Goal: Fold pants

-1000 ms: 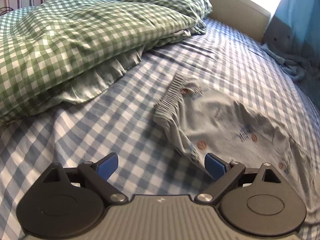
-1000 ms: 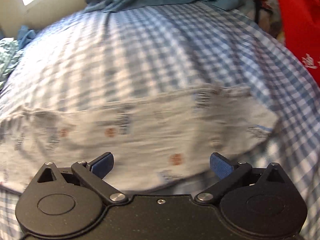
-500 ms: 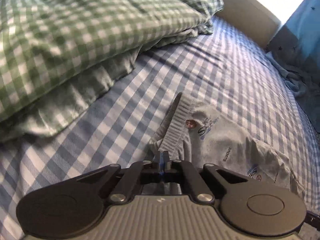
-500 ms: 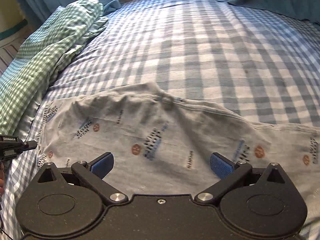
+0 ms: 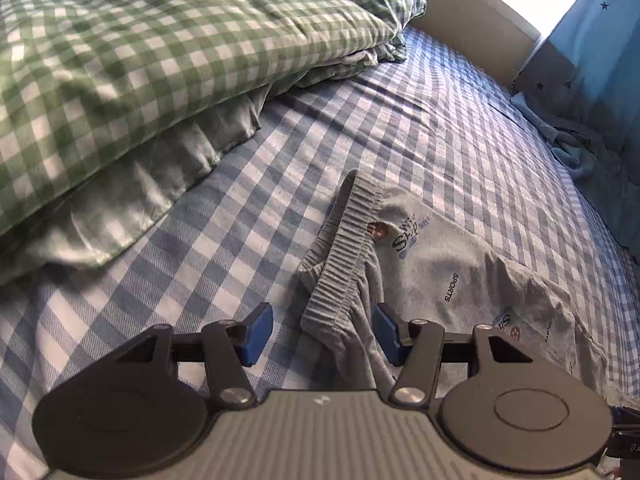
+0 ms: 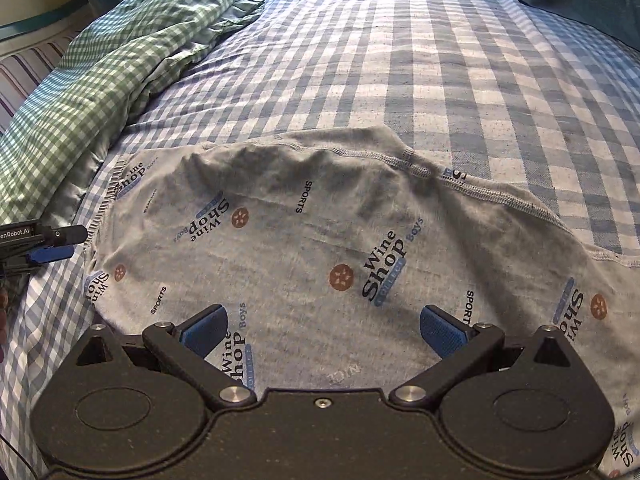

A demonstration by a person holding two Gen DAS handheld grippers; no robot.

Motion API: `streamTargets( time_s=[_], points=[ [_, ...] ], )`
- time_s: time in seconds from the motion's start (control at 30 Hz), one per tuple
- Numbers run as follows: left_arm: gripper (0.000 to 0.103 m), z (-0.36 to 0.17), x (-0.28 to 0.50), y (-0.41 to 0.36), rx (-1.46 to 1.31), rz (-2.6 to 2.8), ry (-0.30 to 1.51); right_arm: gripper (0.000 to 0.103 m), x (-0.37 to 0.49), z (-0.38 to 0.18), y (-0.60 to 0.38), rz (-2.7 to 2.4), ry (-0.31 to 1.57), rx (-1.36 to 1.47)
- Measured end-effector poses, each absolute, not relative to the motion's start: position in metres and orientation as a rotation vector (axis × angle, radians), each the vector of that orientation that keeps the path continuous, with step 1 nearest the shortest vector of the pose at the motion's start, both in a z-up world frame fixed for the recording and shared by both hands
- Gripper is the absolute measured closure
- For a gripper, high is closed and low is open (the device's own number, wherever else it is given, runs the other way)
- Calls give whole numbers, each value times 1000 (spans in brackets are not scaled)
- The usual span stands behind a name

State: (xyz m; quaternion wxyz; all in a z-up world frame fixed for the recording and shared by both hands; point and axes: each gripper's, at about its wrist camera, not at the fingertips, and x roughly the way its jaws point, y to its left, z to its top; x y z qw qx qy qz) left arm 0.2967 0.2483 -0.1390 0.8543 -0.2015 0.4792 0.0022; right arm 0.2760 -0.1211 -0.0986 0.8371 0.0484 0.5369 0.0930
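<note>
Grey printed pants (image 6: 320,248) lie spread across the blue checked bed sheet (image 6: 400,60). In the left wrist view their ribbed waistband (image 5: 344,248) runs toward me, its near end lying between the blue pads of my left gripper (image 5: 322,334), which is open. The pants' body (image 5: 460,276) stretches off to the right. My right gripper (image 6: 324,334) is open just above the middle of the pants, holding nothing. The left gripper's tip (image 6: 52,246) shows at the left edge of the right wrist view, beside the waistband end.
A green checked duvet (image 5: 160,40) is piled along the left side of the bed. Blue-grey cloth (image 5: 576,148) lies at the far right edge, under a blue curtain (image 5: 600,32). A pale headboard (image 5: 472,12) stands at the far end.
My left gripper was open, shut at the waistband half a second ago, and is now open again with the waistband between its pads. The right gripper swung over the pants and stayed open.
</note>
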Motion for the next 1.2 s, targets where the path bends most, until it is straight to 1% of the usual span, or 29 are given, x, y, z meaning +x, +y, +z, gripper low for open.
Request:
streamTargets(
  time_s=[0.07, 0.1, 0.13, 0.17, 0.23, 0.37, 0.43, 0.5, 0.57, 0.6, 0.63, 0.67, 0.73, 0.77, 0.8, 0.83, 0.87, 0.93, 1.0, 1.07, 1.1, 1.13, 1.17, 1.2],
  points=[
    [47, -148, 298, 251, -486, 1, 1033, 1, 276, -100, -119, 201, 1141, 92],
    [58, -153, 299, 253, -528, 2, 1048, 1, 277, -101, -118, 203, 1142, 94],
    [83, -157, 301, 254, -552, 10, 1056, 1, 277, -101, -117, 204, 1142, 99],
    [84, -157, 302, 254, -557, 25, 1059, 1, 278, -102, -115, 205, 1140, 104],
    [93, -149, 302, 249, -524, 34, 1016, 1, 279, -102, -113, 209, 1138, 104],
    [95, -116, 298, 224, -308, -10, 872, 1, 281, -103, -111, 215, 1137, 98],
    [95, -116, 303, 218, -243, 2, 889, 1, 282, -104, -110, 215, 1140, 98],
    [95, -133, 310, 221, -254, 40, 966, 1, 283, -107, -111, 215, 1148, 98],
    [93, -145, 312, 227, -287, 50, 1017, 1, 285, -107, -113, 220, 1151, 104],
    [89, -147, 308, 230, -313, 50, 1013, 1, 286, -105, -115, 228, 1143, 107],
    [82, -147, 304, 232, -321, 49, 1009, 1, 288, -102, -117, 238, 1129, 110],
    [79, -146, 301, 234, -321, 49, 1010, 1, 291, -98, -120, 249, 1115, 115],
    [55, -143, 296, 236, -313, 75, 1012, 1, 303, -91, -130, 268, 1085, 130],
    [49, -141, 293, 237, -302, 93, 1010, 1, 310, -89, -135, 268, 1073, 131],
    [40, -137, 290, 236, -282, 116, 997, 1, 318, -88, -140, 262, 1063, 128],
    [34, -134, 289, 235, -263, 132, 981, 1, 328, -87, -144, 248, 1055, 127],
    [31, -129, 289, 232, -240, 145, 960, 1, 338, -87, -149, 233, 1048, 137],
    [19, -121, 291, 225, -210, 131, 914, 1, 361, -89, -161, 213, 1031, 200],
    [15, -115, 296, 213, -187, 80, 868, 5, 384, -96, -172, 199, 1046, 292],
    [15, -114, 305, 199, -162, 24, 860, 21, 404, -106, -181, 185, 1071, 377],
    [15, -116, 310, 193, -149, 3, 864, 26, 412, -110, -183, 178, 1085, 402],
    [15, -117, 314, 187, -136, -11, 869, 39, 416, -114, -183, 177, 1096, 416],
    [15, -120, 318, 182, -125, -22, 878, 62, 419, -116, -182, 179, 1109, 420],
    [15, -124, 322, 178, -113, -30, 896, 73, 420, -117, -180, 186, 1121, 413]
  ],
)
